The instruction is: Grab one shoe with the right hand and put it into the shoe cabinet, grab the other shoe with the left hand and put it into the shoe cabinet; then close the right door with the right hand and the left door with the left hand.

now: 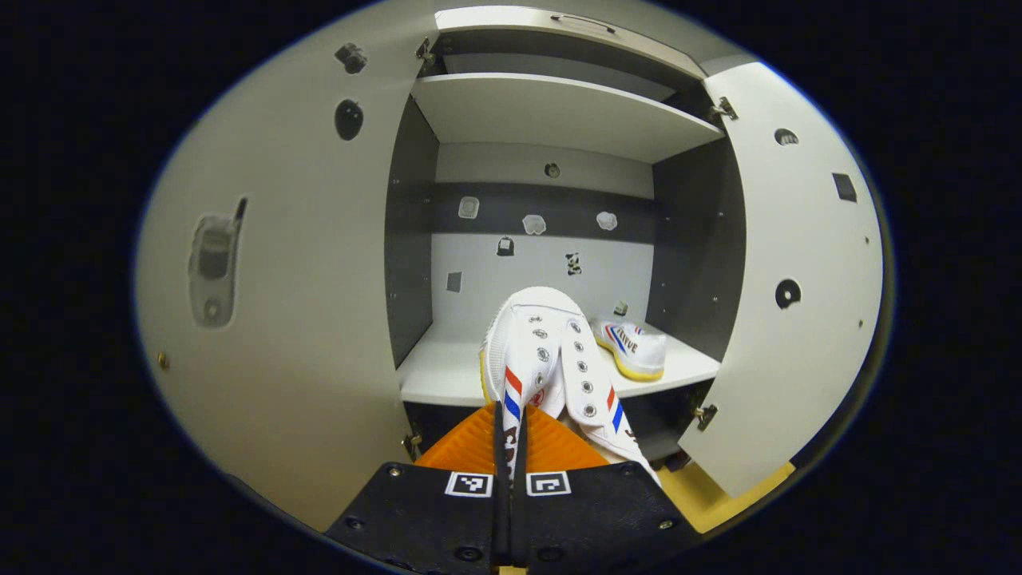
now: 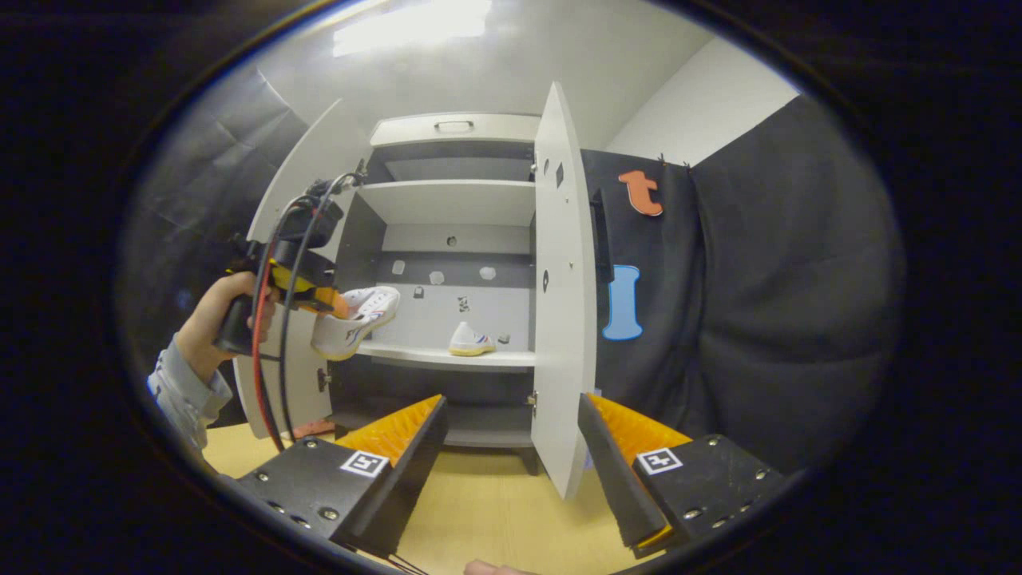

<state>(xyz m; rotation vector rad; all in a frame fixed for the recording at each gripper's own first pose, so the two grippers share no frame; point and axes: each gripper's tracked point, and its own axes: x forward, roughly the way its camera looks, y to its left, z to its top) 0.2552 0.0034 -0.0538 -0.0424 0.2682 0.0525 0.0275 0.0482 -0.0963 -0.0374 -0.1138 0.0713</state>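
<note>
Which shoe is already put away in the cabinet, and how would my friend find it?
Look at the white shoe cabinet with both doors open, then at its lower white shelf. The put-away shoe sits there alone on the right side, white with a yellow sole. The other shoe looks the same but is up in the air, pinched in the left gripper.

A white sneaker (image 1: 635, 347) rests on the shoe cabinet's lower shelf (image 1: 447, 375), toward its right side. The cabinet (image 2: 459, 128) stands on a wooden floor (image 2: 495, 511).
</note>
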